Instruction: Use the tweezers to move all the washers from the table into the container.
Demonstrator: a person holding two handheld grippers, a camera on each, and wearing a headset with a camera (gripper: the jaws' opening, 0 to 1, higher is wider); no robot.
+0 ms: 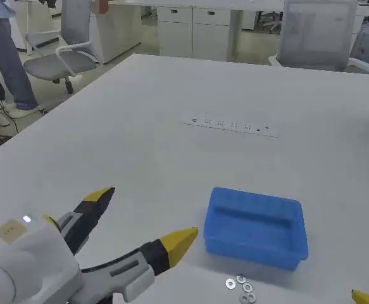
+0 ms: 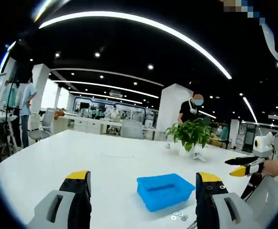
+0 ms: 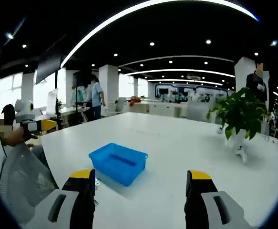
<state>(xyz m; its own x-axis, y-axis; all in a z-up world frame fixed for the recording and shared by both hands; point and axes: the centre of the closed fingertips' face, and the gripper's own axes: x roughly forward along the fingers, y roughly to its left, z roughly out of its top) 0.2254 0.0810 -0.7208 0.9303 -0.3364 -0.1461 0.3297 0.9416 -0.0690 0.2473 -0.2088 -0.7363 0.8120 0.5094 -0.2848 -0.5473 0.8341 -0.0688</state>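
Observation:
A blue container (image 1: 257, 227) stands on the white table (image 1: 171, 158), near its front edge. Several small metal washers (image 1: 241, 288) lie in a cluster just in front of it. My left gripper (image 1: 142, 217) hovers open to the container's left, with nothing between its yellow-tipped jaws. At the bottom right corner, one yellow fingertip (image 1: 366, 296) of my right gripper pokes in. From the left gripper (image 2: 143, 177), the container (image 2: 165, 191) and washers (image 2: 179, 217) lie ahead. The right gripper (image 3: 141, 175) is open and empty, with the container (image 3: 117, 162) ahead to the left.
A power socket strip (image 1: 231, 125) is set into the table's middle. Office chairs (image 1: 64, 57) and a standing person (image 1: 7, 57) are beyond the far left edge. A potted plant (image 2: 191, 133) stands on the table further off. Bare tabletop surrounds the container.

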